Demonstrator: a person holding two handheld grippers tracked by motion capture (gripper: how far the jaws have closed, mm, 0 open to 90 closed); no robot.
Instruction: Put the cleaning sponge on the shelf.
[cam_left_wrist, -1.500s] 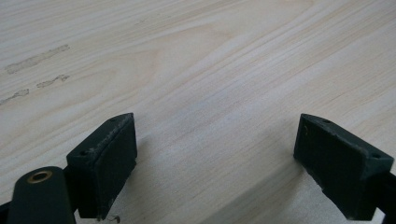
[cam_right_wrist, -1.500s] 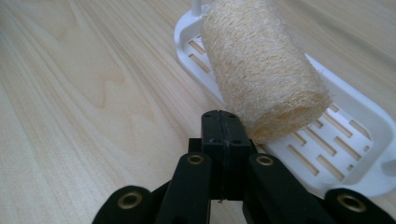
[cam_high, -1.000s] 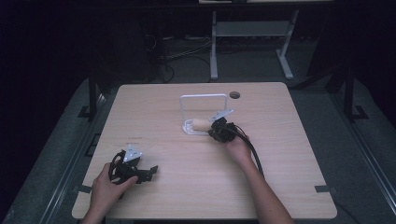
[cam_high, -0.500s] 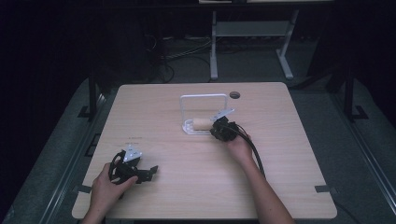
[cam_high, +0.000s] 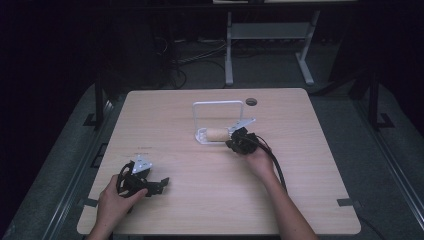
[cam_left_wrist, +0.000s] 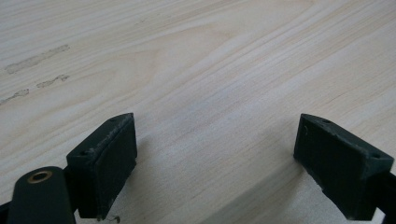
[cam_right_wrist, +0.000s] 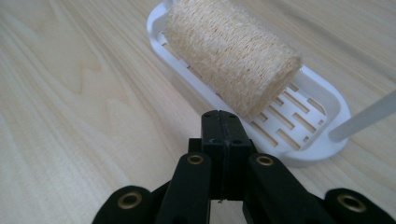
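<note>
Tabletop (cam_high: 200, 200) of pale wood grain, seen from the high view, with two hand-held claws well apart on it. Right claw (cam_high: 234, 141) lies near the tabletop's middle, held by the person's right hand (cam_high: 260, 161), its tip pointing at the near end of a tan loofah roll (cam_high: 217, 134). The roll lies on its side in a white slotted tray (cam_high: 201, 136), from which a white wire frame (cam_high: 218, 104) rises upright. In the right gripper view the right claw (cam_right_wrist: 223, 122) has its two black jaws pressed together, holding nothing; the flat end of the loofah roll (cam_right_wrist: 231, 56) sits just beyond and slightly above the tip, whether touching or barely apart cannot be told. The tray (cam_right_wrist: 315, 91) extends under the roll, its slots visible beside the roll's end, and one leg of the frame (cam_right_wrist: 364, 116) stands at the tray's rim. Left claw (cam_high: 159, 184) rests near the tabletop's front left corner, gripped by the left hand (cam_high: 116, 200) and pointing toward the right. In the left gripper view the left claw (cam_left_wrist: 215, 163) has its jaws spread wide apart over bare wood, with nothing between them.
</note>
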